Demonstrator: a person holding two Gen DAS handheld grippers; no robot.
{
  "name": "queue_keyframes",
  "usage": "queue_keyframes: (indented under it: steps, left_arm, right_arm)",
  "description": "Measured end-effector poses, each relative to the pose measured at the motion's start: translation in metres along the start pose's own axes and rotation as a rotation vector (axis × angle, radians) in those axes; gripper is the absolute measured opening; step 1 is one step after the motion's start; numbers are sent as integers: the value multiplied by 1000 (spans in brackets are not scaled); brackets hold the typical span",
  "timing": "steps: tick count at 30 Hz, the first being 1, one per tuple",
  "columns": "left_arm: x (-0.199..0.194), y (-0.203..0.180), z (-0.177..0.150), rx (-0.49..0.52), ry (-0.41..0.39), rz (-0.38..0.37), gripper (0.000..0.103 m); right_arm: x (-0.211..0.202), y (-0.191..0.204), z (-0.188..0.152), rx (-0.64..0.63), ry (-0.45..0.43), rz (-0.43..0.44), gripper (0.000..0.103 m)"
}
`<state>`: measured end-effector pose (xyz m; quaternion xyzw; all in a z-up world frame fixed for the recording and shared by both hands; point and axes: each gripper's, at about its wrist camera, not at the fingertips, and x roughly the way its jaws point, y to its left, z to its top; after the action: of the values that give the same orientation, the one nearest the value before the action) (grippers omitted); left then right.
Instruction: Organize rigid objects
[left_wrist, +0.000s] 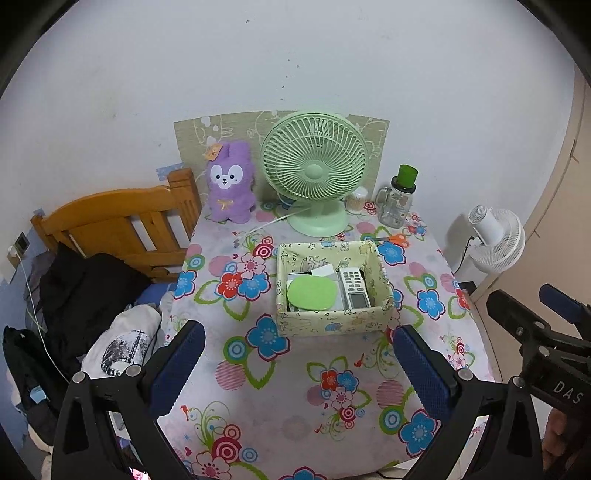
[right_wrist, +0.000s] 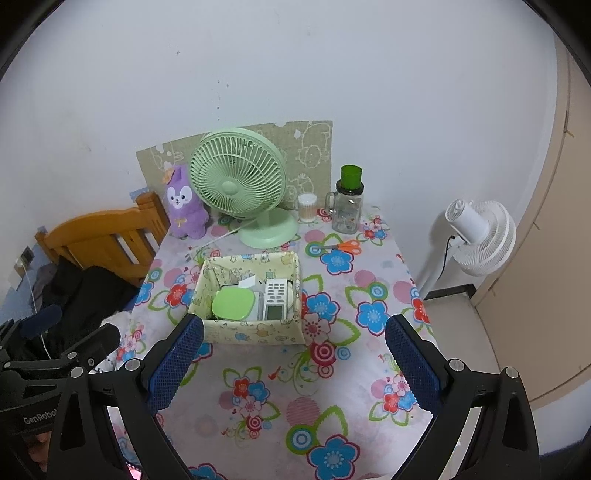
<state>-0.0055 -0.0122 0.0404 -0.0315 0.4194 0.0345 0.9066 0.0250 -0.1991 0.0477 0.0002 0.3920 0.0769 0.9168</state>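
A pale yellow patterned box (left_wrist: 332, 323) (right_wrist: 255, 330) stands on the flowered table. Inside lie a light green lidded case (left_wrist: 312, 294) (right_wrist: 233, 303), a white remote control (left_wrist: 354, 287) (right_wrist: 276, 299) and a white card. Orange-handled scissors (left_wrist: 395, 239) (right_wrist: 345, 246) lie behind the box to the right. My left gripper (left_wrist: 299, 363) is open and empty, held above the table in front of the box. My right gripper (right_wrist: 293, 363) is open and empty, also in front of the box. Each gripper shows at the edge of the other's view.
At the back stand a purple plush (left_wrist: 231, 184) (right_wrist: 183, 205), a green desk fan (left_wrist: 314, 170) (right_wrist: 238, 184), a cotton swab jar (left_wrist: 356, 199) (right_wrist: 307, 207) and a glass jar with a green cap (left_wrist: 399, 197) (right_wrist: 347, 201). A wooden bed frame (left_wrist: 122, 218) with clothes is left. A white floor fan (right_wrist: 480, 236) is right.
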Motion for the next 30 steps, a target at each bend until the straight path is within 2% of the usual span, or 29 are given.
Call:
queue_keyframes:
  steps: [30]
  left_arm:
    - [0,-7,4,-6,-1,-6,103]
  right_arm:
    - [1,-5,2,8,3,3,100]
